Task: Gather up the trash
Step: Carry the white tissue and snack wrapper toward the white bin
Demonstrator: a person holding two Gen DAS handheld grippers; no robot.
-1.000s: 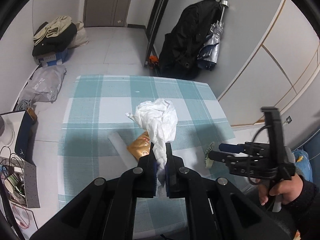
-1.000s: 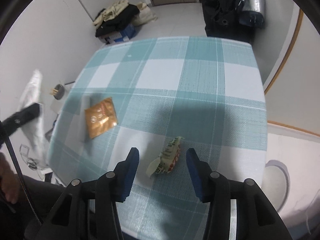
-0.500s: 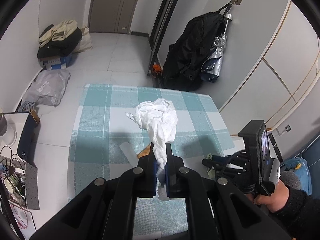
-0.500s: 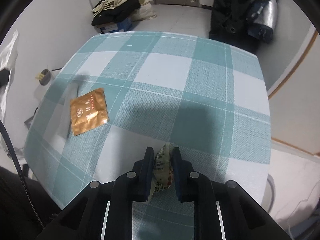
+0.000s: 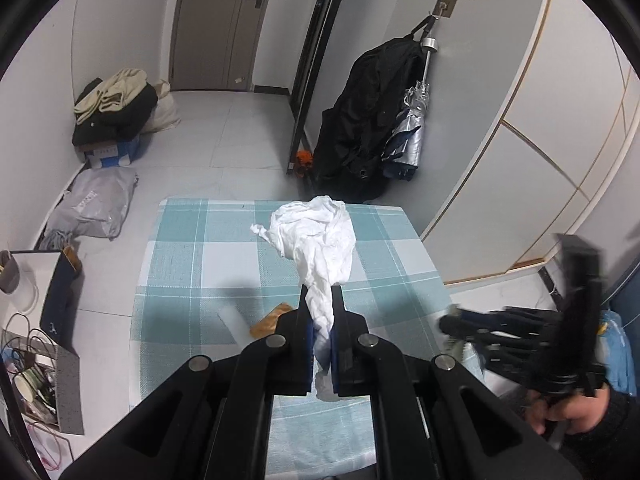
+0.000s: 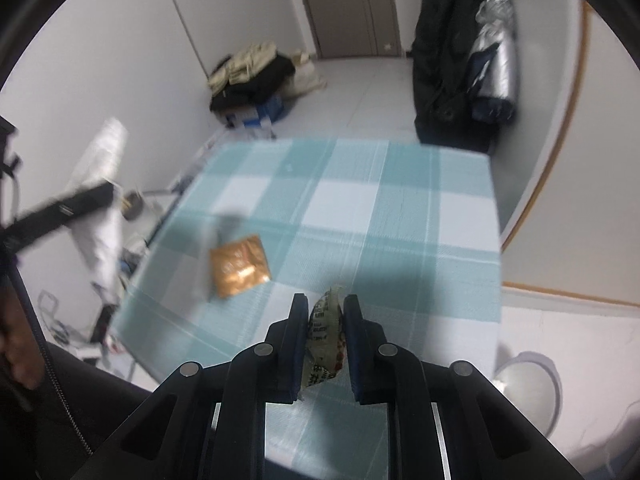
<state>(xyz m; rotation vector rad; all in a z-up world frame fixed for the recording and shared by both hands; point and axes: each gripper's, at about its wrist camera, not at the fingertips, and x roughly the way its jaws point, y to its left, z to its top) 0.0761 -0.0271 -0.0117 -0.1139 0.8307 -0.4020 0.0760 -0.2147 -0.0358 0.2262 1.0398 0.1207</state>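
My left gripper (image 5: pixel 320 320) is shut on a white plastic bag (image 5: pixel 316 236) and holds it above the teal checked table (image 5: pixel 192 264). My right gripper (image 6: pixel 324 312) is shut on a green and white snack wrapper (image 6: pixel 322 344), lifted off the table (image 6: pixel 400 208). The right gripper also shows blurred in the left wrist view (image 5: pixel 452 322). An orange foil packet (image 6: pixel 239 266) lies flat on the table, left of the right gripper; in the left wrist view the orange packet (image 5: pixel 269 320) is partly hidden behind the left fingers. The bag shows blurred in the right wrist view (image 6: pixel 100 200).
A clear strip (image 5: pixel 234 320) lies beside the orange packet. A black coat and umbrella (image 5: pixel 372 120) hang on the far wall. Clothes on a box (image 5: pixel 112 116) and a grey bag (image 5: pixel 96 204) sit on the floor. A white round bin (image 6: pixel 528 384) stands right of the table.
My right gripper closed on the snack wrapper and lifted it off the table. My left gripper rose higher with the bag. Both views now see the table from farther up.
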